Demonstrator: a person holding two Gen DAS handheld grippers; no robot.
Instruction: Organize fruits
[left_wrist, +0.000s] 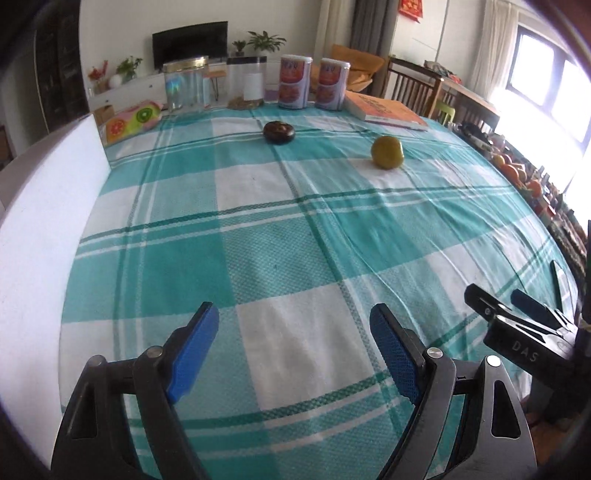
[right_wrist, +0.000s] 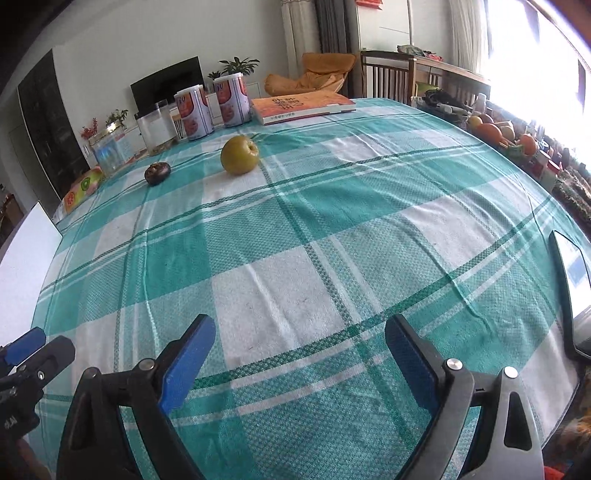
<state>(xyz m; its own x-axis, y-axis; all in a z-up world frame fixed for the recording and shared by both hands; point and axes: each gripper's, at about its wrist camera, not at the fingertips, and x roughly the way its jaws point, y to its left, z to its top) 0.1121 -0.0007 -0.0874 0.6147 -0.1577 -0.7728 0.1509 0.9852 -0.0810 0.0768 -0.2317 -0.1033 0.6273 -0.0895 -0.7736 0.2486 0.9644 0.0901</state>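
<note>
Right now both tools are held low over the near part of the tabletop (left_wrist: 295, 236), and nothing is between their blue pads. The left tool (left_wrist: 293, 332) has its jaws wide apart, with only checked cloth seen in the gap. The right tool (right_wrist: 299, 343) has its jaws wide apart too, and it is also empty. Most likely they are held like this so that a fruit can be reached next and the pads can go round it.

Two fruits are seen on the cloth, and the green apple (right_wrist: 239, 154) is used here as the landmark. It sits far from both tools, toward the back of the tabletop. It is round and yellow-green, a bit dull, with a small dip at the top. A dark purple fruit (right_wrist: 157, 173) lies to the left of the apple and well apart from it. It is smaller, rounder and flatter, and it looks like a mangosteen, though that cannot be told for sure.

Behind the apple two tall cans (right_wrist: 212, 105) are stood side by side, and an orange book (right_wrist: 301, 105) is laid to the right of them. Far to the right of the apple, past the cloth's edge, a pile of oranges (right_wrist: 495, 133) is seen. The fruits may be meant to go there, but that is only a guess.

Neither fruit has been picked up yet, so the job looks to be at its start.
</note>
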